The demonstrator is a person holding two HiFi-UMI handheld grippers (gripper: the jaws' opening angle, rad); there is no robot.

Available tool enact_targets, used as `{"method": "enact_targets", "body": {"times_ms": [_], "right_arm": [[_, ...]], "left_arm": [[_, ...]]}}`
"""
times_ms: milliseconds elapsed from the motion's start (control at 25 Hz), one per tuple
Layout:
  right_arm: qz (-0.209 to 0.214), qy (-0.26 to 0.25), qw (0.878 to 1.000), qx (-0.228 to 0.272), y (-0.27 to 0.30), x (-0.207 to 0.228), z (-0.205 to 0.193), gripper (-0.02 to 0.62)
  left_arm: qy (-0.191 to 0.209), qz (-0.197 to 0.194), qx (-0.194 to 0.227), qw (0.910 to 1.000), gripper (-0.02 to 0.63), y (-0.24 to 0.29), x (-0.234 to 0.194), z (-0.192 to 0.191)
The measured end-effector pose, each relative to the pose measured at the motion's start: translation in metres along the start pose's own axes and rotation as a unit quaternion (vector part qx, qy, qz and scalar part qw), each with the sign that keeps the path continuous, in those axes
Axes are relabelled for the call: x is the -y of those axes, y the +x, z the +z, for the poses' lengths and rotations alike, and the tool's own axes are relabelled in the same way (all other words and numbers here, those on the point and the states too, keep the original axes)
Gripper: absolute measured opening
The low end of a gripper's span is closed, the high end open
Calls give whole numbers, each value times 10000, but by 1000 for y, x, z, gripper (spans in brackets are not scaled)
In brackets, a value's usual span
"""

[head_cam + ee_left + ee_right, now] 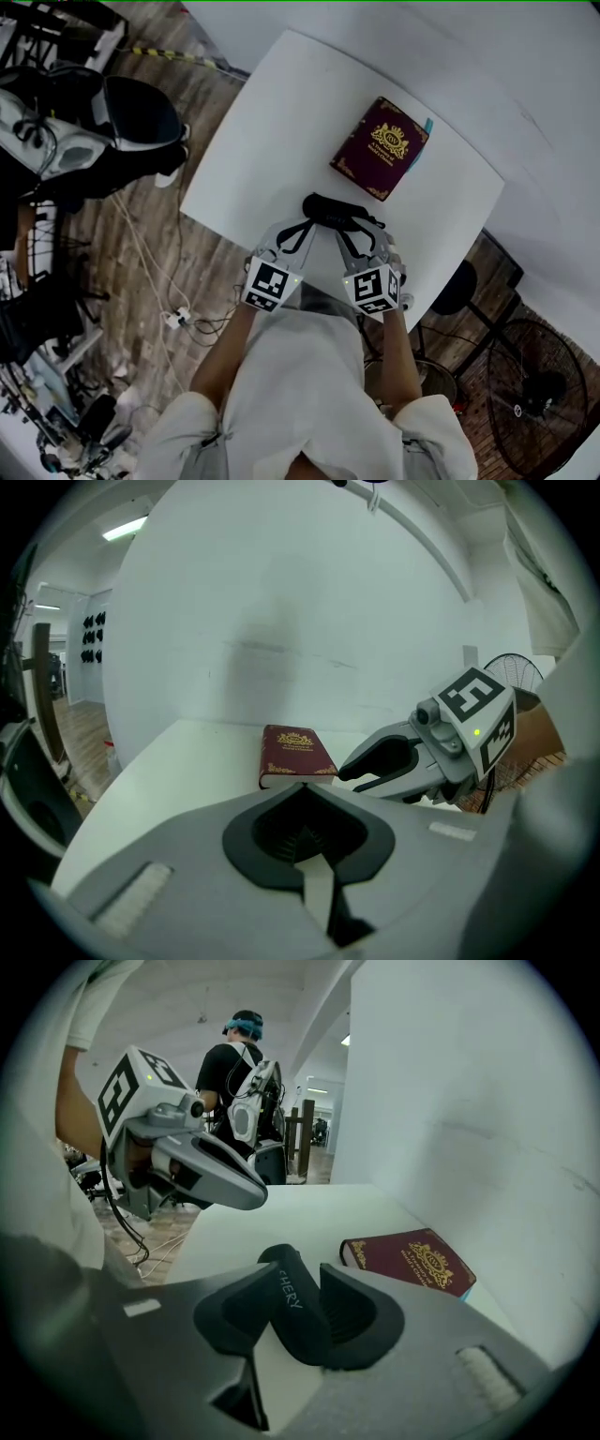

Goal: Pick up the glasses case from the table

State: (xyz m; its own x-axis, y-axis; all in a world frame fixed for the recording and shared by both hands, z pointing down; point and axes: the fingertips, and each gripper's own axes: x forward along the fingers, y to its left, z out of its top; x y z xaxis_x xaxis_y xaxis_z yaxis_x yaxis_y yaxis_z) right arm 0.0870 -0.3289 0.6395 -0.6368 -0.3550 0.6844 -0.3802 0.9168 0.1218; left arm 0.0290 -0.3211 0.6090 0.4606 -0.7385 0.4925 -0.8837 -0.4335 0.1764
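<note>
The black glasses case lies on the white table, close to its near edge. My right gripper stands over the case's right end. In the right gripper view that end of the case, with white lettering, sits in the gap between the spread jaws of the right gripper; I see no squeeze on it. My left gripper is at the case's left end, and in the left gripper view its jaw tips meet with nothing between them.
A maroon book with gold print lies on the table beyond the case. A black chair and cables are on the wooden floor to the left, a fan at the lower right. Another person stands in the background.
</note>
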Motion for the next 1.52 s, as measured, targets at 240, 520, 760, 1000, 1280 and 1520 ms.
{"method": "enact_targets", "body": {"times_ms": [240,520,760,1000,1280,1520], "right_arm": [[322,-182,9990,-260,17,-4,-15,190],[674,-617,9934,-694,36,-12,-34,266],[751,-963,9883,-919,50,-12,-45,318],[743,-1253,9824,-1168,58,-10,-55,337],[697,-1390,9800,-1242,64,-9,-58,337],[757,-1156,9819,-1298,60,-16,-58,319]], "left_arm": [[-103,52,-109,9999,18,4,1,-12],[-200,146,-149,9996,19,6,-3,-15],[-272,207,-182,9992,18,6,-5,-21],[-312,246,-199,9990,20,0,-6,-25],[-280,269,-190,9991,19,-7,-8,-28],[-248,257,-157,9992,20,-17,-6,-30]]}}
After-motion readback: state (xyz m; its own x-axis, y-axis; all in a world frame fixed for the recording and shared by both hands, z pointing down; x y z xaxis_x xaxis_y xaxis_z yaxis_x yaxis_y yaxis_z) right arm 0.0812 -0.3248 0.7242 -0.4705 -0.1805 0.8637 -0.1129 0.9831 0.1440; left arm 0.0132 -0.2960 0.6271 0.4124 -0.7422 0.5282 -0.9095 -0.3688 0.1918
